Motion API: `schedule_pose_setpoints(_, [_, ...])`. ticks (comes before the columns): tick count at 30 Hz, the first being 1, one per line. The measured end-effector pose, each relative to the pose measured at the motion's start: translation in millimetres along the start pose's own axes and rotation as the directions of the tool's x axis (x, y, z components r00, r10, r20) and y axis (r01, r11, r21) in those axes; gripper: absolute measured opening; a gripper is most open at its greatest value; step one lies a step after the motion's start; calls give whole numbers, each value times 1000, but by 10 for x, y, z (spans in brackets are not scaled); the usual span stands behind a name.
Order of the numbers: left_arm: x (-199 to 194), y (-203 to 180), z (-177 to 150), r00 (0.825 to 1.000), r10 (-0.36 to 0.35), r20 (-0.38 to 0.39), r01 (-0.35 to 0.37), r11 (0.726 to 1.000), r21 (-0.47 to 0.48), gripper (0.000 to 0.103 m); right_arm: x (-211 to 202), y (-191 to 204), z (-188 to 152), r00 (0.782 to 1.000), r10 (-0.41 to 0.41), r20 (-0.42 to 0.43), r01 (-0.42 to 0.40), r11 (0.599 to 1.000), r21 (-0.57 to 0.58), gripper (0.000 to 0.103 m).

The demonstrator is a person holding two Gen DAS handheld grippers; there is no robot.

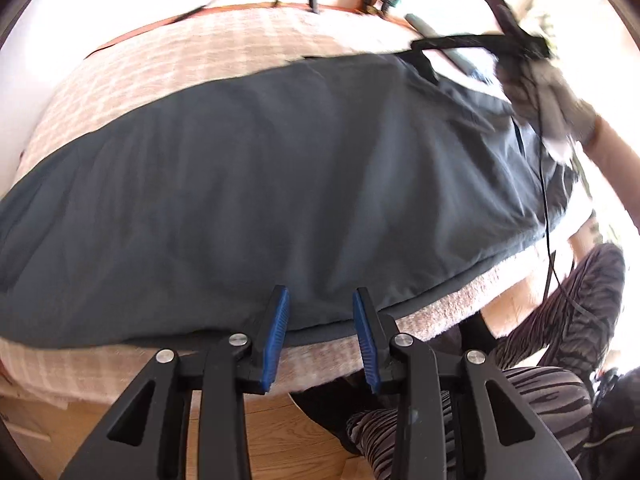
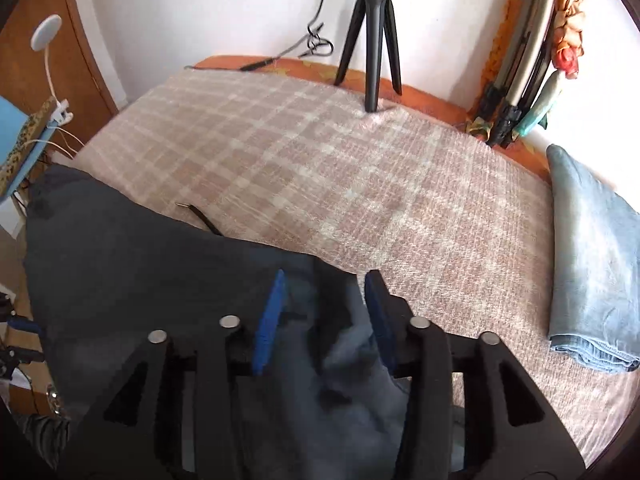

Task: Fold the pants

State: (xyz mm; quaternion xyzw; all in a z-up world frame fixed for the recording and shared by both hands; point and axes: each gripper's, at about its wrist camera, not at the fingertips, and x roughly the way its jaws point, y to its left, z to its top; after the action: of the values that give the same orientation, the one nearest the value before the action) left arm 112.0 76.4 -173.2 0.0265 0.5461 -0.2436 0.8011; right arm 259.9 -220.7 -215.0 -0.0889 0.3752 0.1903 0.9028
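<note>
Dark grey pants [image 1: 260, 184] lie spread lengthwise on a pink plaid blanket [image 1: 192, 60] on a bed. My left gripper [image 1: 320, 300] is open, its blue pads over the near edge of the pants, with nothing between them. In the left wrist view the right gripper [image 1: 516, 40] is blurred at the far right end of the pants, held by a gloved hand. In the right wrist view my right gripper [image 2: 325, 280] is open above the waist end of the pants [image 2: 140, 272], with cloth below the jaws. Whether the pads touch it is unclear.
A black tripod [image 2: 374, 40] stands at the far edge of the blanket [image 2: 320, 160]. Folded light blue jeans [image 2: 592, 256] lie at the right. Poles and a fabric flower [image 2: 560, 20] lean against the wall. A wooden cabinet [image 2: 48, 52] is on the left. The person's striped legs [image 1: 540, 360] are beside the bed.
</note>
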Motion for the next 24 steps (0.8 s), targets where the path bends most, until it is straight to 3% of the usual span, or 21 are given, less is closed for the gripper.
schedule_pose_setpoints(4, [-277,353,-137,997,20,70,-10,991,-137,30,-390,263,-113,995,88,56,-88,996,-5,56])
schedule_pose_setpoints(7, [-470,707,-303,992,36,118,-1,958,-286,30,-549,548,-237,988,134,72,-131,990,-43,57])
schedule_pose_setpoints(10, [-645,1123,-525,982,43,184,44,896,-442,30,-635,832,-369,984,164,69,-158,984,-82,62])
schedule_pose_setpoints(13, [-753,1501,-728,974,89,207,42,830,-556,30,-640,1078,-514,976,212,41,-207,972,-111,66])
schedule_pose_setpoints(15, [-807,1736,-799,970,103,218,52,794,-606,30,-624,1228,-597,974,227,23,-222,965,-136,66])
schedule_pose_setpoints(17, [-851,2023,-882,966,119,231,68,742,-667,49,-614,1377,-658,972,235,11,-230,959,-165,66])
schedule_pose_setpoints(19, [-864,2272,-969,958,138,252,91,684,-723,49,-606,1498,-695,972,236,2,-231,953,-198,66])
schedule_pose_setpoints(24, [-855,2728,-1074,939,175,296,146,577,-804,49,-597,1654,-690,972,234,-7,-229,945,-233,66])
